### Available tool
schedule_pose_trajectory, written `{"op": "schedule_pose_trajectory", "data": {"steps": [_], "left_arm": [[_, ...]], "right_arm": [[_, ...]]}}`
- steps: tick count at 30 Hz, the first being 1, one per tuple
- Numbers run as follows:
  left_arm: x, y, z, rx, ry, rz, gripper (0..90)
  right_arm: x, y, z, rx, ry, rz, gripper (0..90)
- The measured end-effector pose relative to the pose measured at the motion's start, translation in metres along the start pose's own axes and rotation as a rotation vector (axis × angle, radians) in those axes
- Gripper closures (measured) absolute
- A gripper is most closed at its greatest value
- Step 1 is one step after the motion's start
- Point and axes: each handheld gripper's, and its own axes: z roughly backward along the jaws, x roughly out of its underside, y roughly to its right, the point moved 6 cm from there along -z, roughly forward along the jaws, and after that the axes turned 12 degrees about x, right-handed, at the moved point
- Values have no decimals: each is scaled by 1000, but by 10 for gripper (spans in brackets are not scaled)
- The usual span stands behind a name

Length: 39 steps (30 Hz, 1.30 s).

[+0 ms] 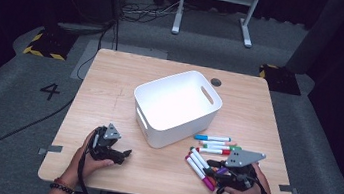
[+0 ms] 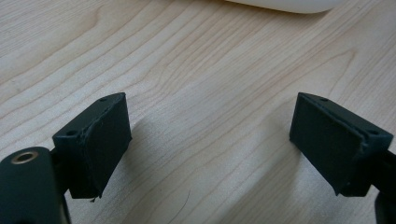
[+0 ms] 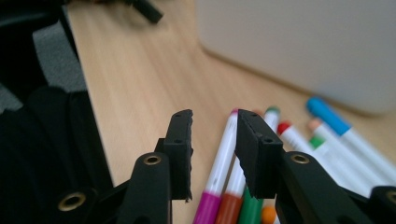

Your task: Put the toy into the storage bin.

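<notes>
Hovering right gripper (image 3: 214, 122) over markers (image 3: 223, 163) beside white bin (image 1: 177, 107), jaws narrowly parted, nothing pinched; left gripper (image 2: 210, 126) wide open above table (image 2: 196, 60).

Right gripper (image 3: 215, 140): jaws narrowly apart, nothing between the pads, low over the wooden table (image 3: 135, 79). Just beyond and right of them, markers (image 3: 299, 140) lie side by side, with the magenta-ended marker (image 3: 223, 161) nearest the gap. White bin (image 3: 303, 46) blurred, far right.
</notes>
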Motion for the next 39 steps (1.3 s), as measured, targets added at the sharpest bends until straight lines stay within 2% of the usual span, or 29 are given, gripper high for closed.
{"op": "schedule_pose_trajectory", "data": {"steps": [1,5,7,11,13,20,25,28,29,31,34,36,39], "left_arm": [[0,0,0,0,-2,-2,127],[0,0,0,0,-2,-2,127],[0,0,0,0,0,0,127],[0,0,0,0,0,0,127],[0,0,0,0,0,0,127],[0,0,0,0,0,0,127],[0,0,0,0,-2,-2,127],[0,0,0,0,-2,-2,127],[0,0,0,0,0,0,127],[0,0,0,0,-2,-2,127],[0,0,0,0,-2,-2,127],[0,0,0,0,-2,-1,127],[0,0,0,0,-2,-2,127]], "right_arm": [[8,-1,0,11,-11,1,661],[30,-8,-5,-10,-38,-16,661],[38,-12,-8,-25,-52,-15,661],[47,-16,-17,-13,-76,12,663],[51,-16,-20,-3,-97,7,663],[53,-15,-27,16,-113,22,673],[51,-17,-32,15,-125,10,681],[50,-20,-37,21,-151,19,692],[50,-20,-39,16,-151,42,691],[48,-25,-42,17,-160,9,696],[51,-27,-47,22,-173,47,698],[51,-30,-46,26,-190,15,700],[49,-30,-49,23,-165,30,717]]}}
